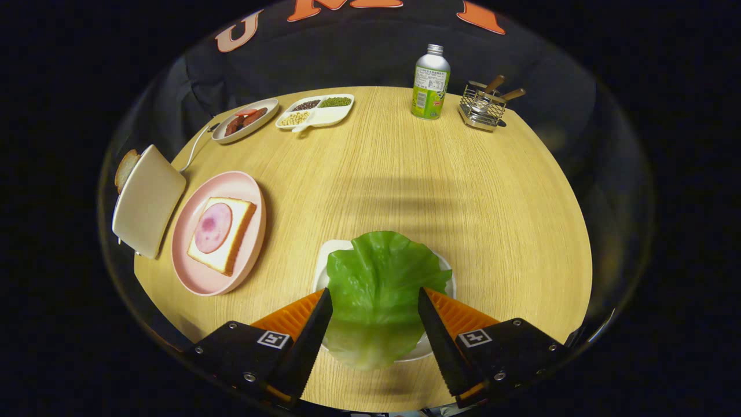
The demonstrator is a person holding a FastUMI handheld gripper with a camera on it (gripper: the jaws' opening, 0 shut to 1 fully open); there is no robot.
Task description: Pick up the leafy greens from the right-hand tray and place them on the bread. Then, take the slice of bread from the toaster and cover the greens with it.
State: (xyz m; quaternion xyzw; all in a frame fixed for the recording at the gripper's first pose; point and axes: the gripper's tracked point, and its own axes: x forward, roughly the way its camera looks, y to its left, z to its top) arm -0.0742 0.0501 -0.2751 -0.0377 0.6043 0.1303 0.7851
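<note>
A green leaf (pixel 376 284) lies on a small white tray (pixel 331 250) near the table's front edge. My gripper (pixel 375 295) is open, its two fingers standing on either side of the leaf with the leaf's middle between them. To the left, a pink plate (pixel 200 279) holds a slice of bread (pixel 234 243) topped with a round slice of ham (pixel 213 227). Further left stands a cream toaster (pixel 147 200), and a slice of bread (pixel 125 168) sticks out of its far side.
At the back of the round wooden table (pixel 451 191) stand a green bottle (pixel 430 82) and a wire basket (pixel 483 107) with wooden-handled utensils. A divided dish of beans (pixel 315 111) and a plate of sausages (pixel 245 120) sit at the back left.
</note>
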